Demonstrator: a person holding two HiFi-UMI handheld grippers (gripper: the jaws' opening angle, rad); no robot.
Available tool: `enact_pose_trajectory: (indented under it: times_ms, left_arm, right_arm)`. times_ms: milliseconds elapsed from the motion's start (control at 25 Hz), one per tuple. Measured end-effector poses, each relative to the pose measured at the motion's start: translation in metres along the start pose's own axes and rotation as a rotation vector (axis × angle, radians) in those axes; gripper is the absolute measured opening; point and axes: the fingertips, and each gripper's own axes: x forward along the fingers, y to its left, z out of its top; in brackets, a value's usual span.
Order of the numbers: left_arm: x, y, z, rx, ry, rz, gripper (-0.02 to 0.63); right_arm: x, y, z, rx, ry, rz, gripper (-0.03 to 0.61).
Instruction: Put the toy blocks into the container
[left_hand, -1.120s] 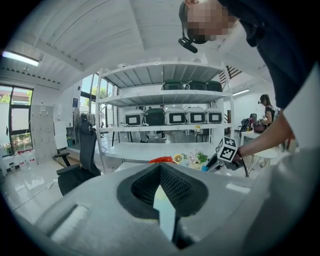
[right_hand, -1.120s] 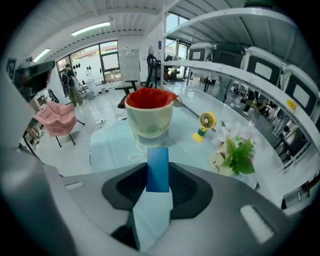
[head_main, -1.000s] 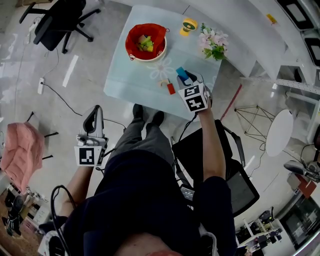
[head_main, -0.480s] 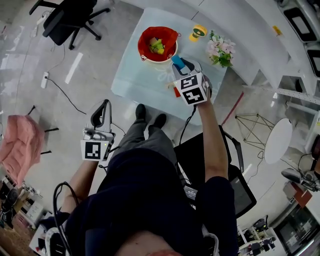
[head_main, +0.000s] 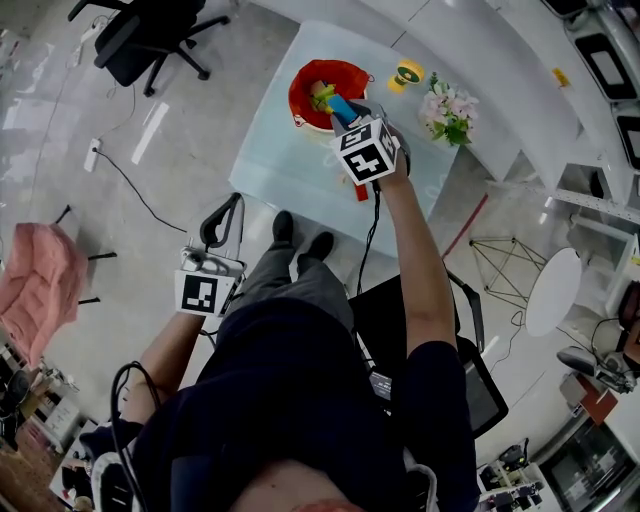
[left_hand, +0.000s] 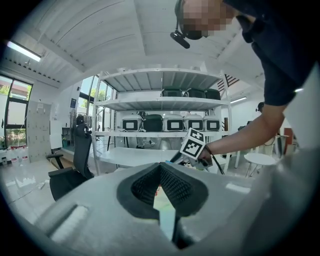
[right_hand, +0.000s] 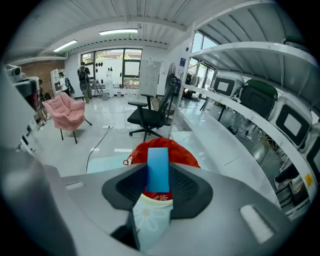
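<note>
A red container (head_main: 312, 78) stands at the far end of the glass table (head_main: 280, 165) with yellow-green blocks (head_main: 320, 95) inside. My right gripper (head_main: 350, 118) is shut on a blue block (head_main: 339, 105) and holds it over the container's near rim. In the right gripper view the blue block (right_hand: 158, 170) stands upright between the pads, with the red container (right_hand: 180, 154) right behind it. A red block (head_main: 362, 190) lies on the table under my right forearm. My left gripper (head_main: 222, 218) hangs low beside the table with its jaws together and nothing in them (left_hand: 160, 172).
A yellow toy (head_main: 407, 73) and a bunch of flowers (head_main: 447, 110) sit at the table's far right corner. A black office chair (head_main: 150, 35) stands far left, a pink armchair (head_main: 35, 290) left, and a black chair seat (head_main: 470, 370) behind my right arm.
My right gripper has carried the blue block from above the table's middle, near the red block, forward and left to over the red container. The left gripper has stayed where it was.
</note>
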Motion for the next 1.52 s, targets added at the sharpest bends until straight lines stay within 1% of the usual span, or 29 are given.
enact_pose_trajectory:
  times_ms: [320,680,920,1080,1160,1240,1280,1400,1520]
  left_arm:
    - [0.015,-0.01,0.005,-0.012,-0.017,-0.045,0.003]
    - [0.019,-0.009,0.0,-0.015,-0.008,-0.055,0.003]
    - [0.015,-0.011,-0.003,-0.022,0.009,-0.058,0.003]
    - [0.013,-0.011,-0.004,-0.02,0.012,-0.056,0.003]
    - [0.012,-0.011,-0.003,-0.023,0.013,-0.053,0.003]
    - [0.011,-0.009,-0.003,-0.026,0.017,-0.049,0.003]
    - [0.011,-0.008,-0.004,-0.027,0.018,-0.047,0.003]
    - [0.011,-0.008,-0.004,-0.021,0.017,-0.048,0.003]
    - [0.01,-0.01,-0.004,-0.022,0.02,-0.047,0.003]
  right_arm:
    - [0.037,-0.001,0.005,-0.024,0.056,0.012,0.133]
    - [0.071,-0.007,-0.008,-0.058,0.157,0.01,0.137]
    - [0.086,-0.011,-0.012,-0.11,0.183,-0.009,0.141]
    - [0.089,-0.008,-0.011,-0.111,0.168,-0.001,0.133]
    - [0.089,-0.007,-0.01,-0.105,0.149,0.002,0.167]
    - [0.087,-0.006,-0.004,-0.088,0.113,0.008,0.251]
    - [0.085,-0.006,-0.002,-0.088,0.1,0.003,0.259]
    - [0.081,-0.008,0.0,-0.108,0.079,-0.02,0.256]
    - [0.075,-0.01,0.001,-0.105,0.056,-0.035,0.253]
